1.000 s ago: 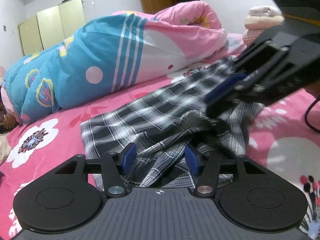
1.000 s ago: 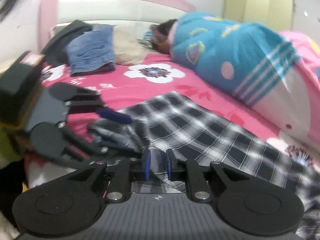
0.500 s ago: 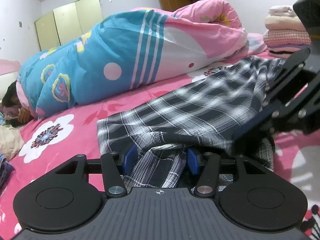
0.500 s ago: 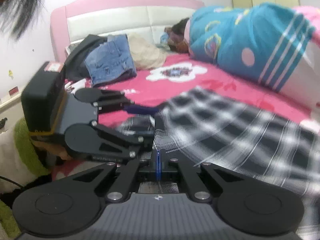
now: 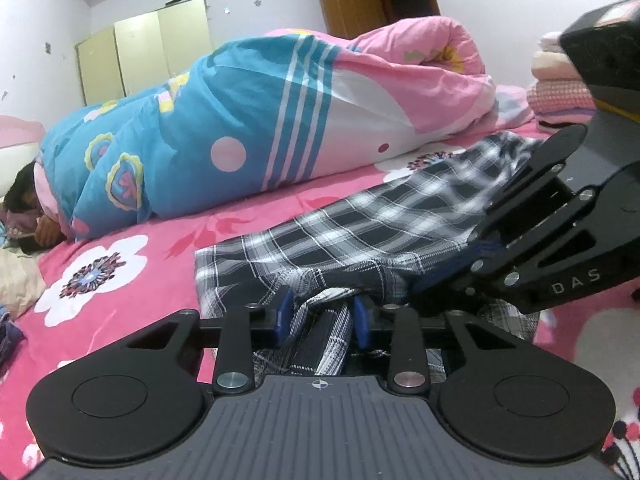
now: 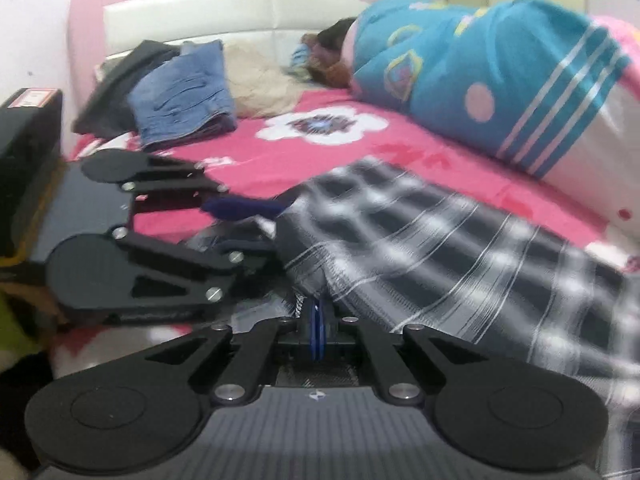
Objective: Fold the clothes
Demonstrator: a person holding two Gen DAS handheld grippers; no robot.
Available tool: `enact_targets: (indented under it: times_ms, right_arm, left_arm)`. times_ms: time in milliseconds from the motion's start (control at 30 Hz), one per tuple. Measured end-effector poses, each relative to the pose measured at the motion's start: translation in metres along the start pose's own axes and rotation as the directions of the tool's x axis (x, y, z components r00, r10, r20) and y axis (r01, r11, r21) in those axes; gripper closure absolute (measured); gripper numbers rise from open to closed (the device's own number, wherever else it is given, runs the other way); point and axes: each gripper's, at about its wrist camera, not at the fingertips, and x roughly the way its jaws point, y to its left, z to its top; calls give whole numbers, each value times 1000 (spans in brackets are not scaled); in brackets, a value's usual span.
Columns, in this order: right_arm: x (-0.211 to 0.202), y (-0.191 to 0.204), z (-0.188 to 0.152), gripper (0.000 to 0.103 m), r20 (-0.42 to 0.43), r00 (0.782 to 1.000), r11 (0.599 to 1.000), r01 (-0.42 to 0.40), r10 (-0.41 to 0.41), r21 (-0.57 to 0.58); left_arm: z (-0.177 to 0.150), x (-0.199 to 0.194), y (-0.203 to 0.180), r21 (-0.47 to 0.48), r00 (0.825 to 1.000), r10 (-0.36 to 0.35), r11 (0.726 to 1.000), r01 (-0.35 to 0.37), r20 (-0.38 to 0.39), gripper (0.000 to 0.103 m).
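A black-and-white plaid garment (image 5: pixel 360 232) (image 6: pixel 440 248) lies spread on the pink floral bed sheet (image 5: pixel 132 320), with its near end bunched up. My left gripper (image 5: pixel 323 318) (image 6: pixel 272 224) is open at that end, and a fold of the plaid sits between its blue pads. My right gripper (image 6: pixel 317 332) is shut on a thin edge of the same garment. In the left wrist view the right gripper (image 5: pixel 436 276) comes in from the right, its tips partly buried in the cloth, close beside the left gripper.
A person lies under a blue and pink duvet (image 5: pixel 240 132) (image 6: pixel 500 80) along the far side of the bed. Folded jeans (image 6: pixel 184 92) and dark clothes sit by the headboard (image 6: pixel 200 12). Folded blankets (image 5: pixel 560 88) are stacked at the far right.
My right gripper closed from a narrow gap onto the plaid edge and moved in beside the left gripper. The left pads have come closer together around the bunched cloth.
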Motion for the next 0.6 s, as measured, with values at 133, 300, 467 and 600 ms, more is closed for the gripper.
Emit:
enact_targets:
  times_ms: [133, 300, 467, 600]
  right_arm:
    - [-6, 14, -5, 85, 24, 999, 998, 27, -25, -64]
    - [11, 22, -1, 85, -2, 999, 997, 53, -53, -54]
    - [11, 4, 3, 75, -4, 1000, 997, 20, -19, 81]
    - [-6, 0, 0, 59, 16, 998, 996, -58, 57, 72]
  left_arm:
    - [1, -3, 1, -13, 1000, -10, 1000, 10, 17, 79]
    - [0, -5, -2, -2, 999, -18, 1000, 18, 27, 83]
    - [-1, -6, 4, -44, 999, -20, 999, 21, 25, 86]
    - [-1, -6, 5, -50, 999, -20, 998, 22, 30, 86]
